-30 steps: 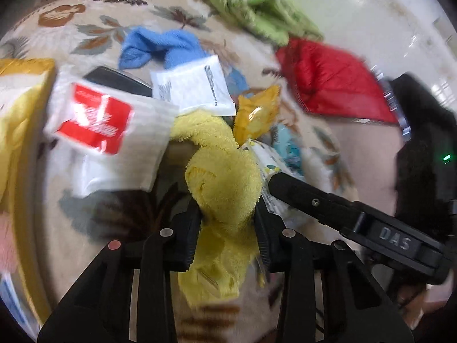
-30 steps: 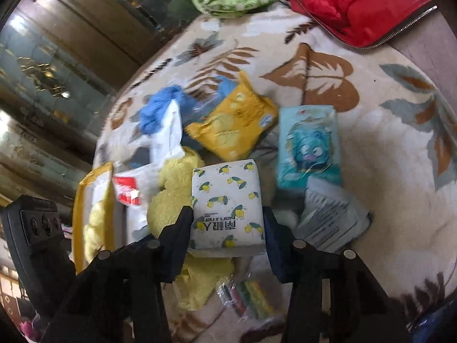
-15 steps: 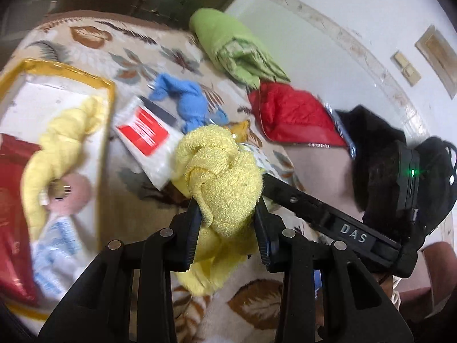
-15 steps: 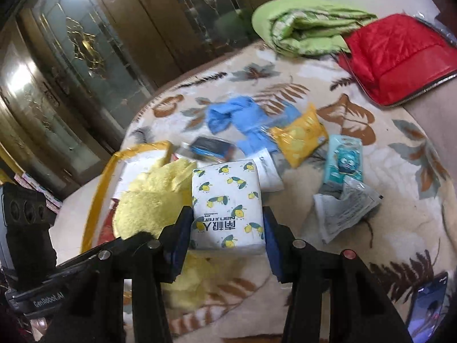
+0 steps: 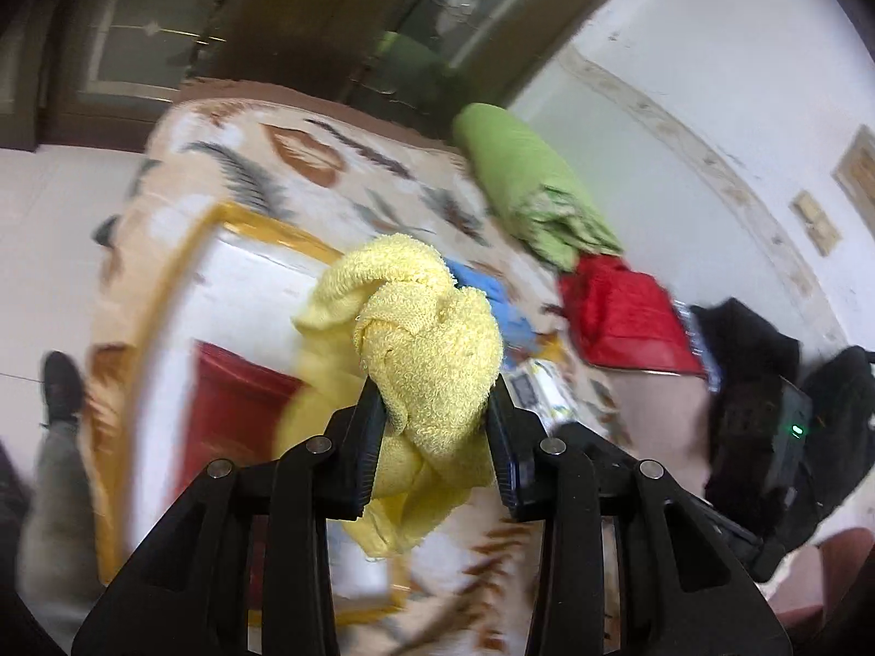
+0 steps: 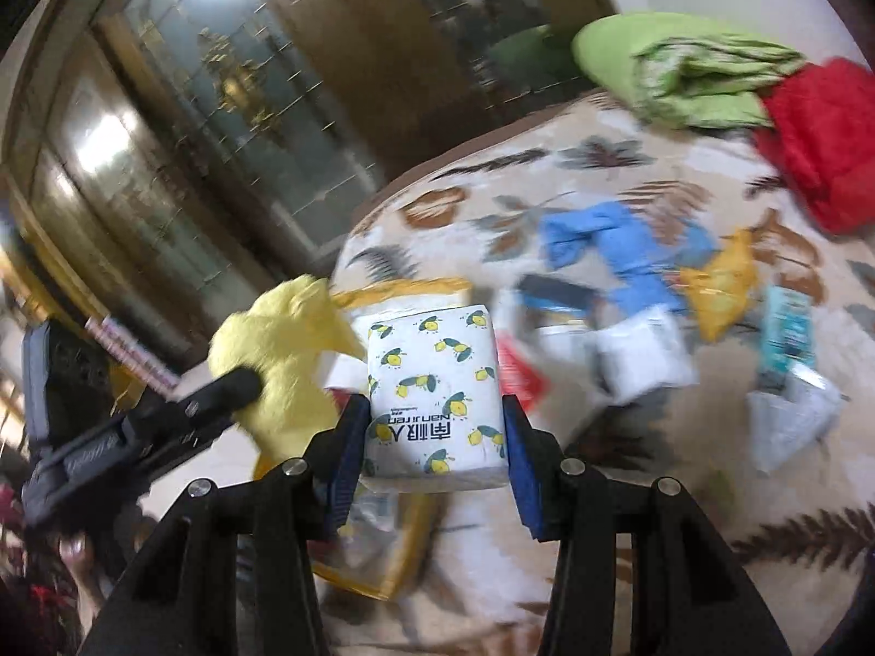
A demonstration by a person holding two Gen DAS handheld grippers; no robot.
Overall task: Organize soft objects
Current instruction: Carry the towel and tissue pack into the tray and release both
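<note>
Knotted yellow towel [image 5: 429, 350] fills the middle of the left wrist view, clenched between the fingers of the left gripper [image 5: 435, 432] and held up above the leaf-patterned blanket [image 5: 306, 147]. Below and left of the towel lies a yellow-rimmed tray [image 5: 180, 279], blurred, with something red [image 5: 229, 410] inside it. Beyond the towel, partly hidden by it, is a blue cloth [image 5: 492, 295]; farther along the blanket sit a folded green quilt [image 5: 525, 180] and, just beside it, a red padded bag [image 5: 623, 317].

From the right wrist view, the right gripper [image 6: 435, 437] is grasping a white tissue pack [image 6: 435, 393] printed with small yellow fruit, one pad pressed on each side. Left of the pack, the yellow towel [image 6: 284, 361] hangs in the left gripper's fingers [image 6: 219, 393], close beside the pack. The tray's rim [image 6: 404, 287] shows behind and under the pack. Right of the pack, on the blanket [image 6: 601, 175], lie the blue cloth [image 6: 618, 235], a yellow packet [image 6: 722, 284], a teal packet [image 6: 787, 333] and blurred white packets [image 6: 640, 361].
</note>
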